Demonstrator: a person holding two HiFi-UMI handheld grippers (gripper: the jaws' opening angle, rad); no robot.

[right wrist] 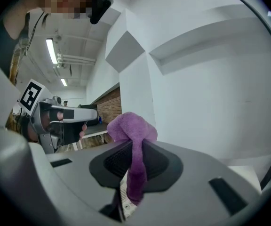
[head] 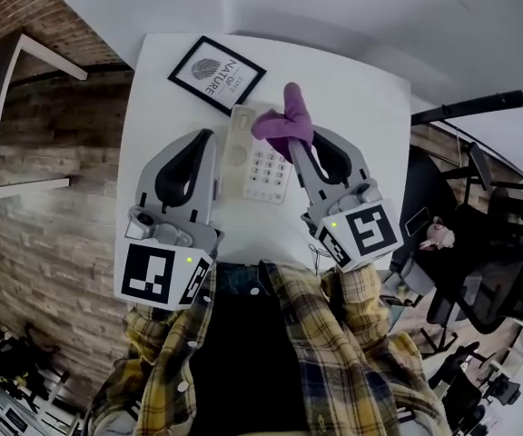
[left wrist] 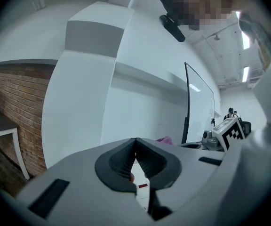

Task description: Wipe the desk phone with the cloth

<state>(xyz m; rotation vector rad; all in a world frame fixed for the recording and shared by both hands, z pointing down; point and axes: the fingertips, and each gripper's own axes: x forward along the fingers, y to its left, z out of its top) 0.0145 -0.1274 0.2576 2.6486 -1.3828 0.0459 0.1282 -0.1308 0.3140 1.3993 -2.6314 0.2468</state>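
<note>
Jaws of right gripper (right wrist: 135, 146) pinch a soft purple fleecy cloth (right wrist: 131, 125), bunched, by the cream plastic keypad desk phone (head: 260, 163); left gripper (left wrist: 135, 144) jaws pressed together, empty.

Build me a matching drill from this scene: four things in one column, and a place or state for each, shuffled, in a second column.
Things
1. cloth
2. desk phone
3. framed print
4. left hand-held gripper

Places or states
A. jaws shut, with nothing between them
B. on the white table, keypad up
C. pinched in the jaws of the right hand-held gripper
D. at the table's far edge, beyond the phone

Pairs: 1-C, 2-B, 3-D, 4-A
</note>
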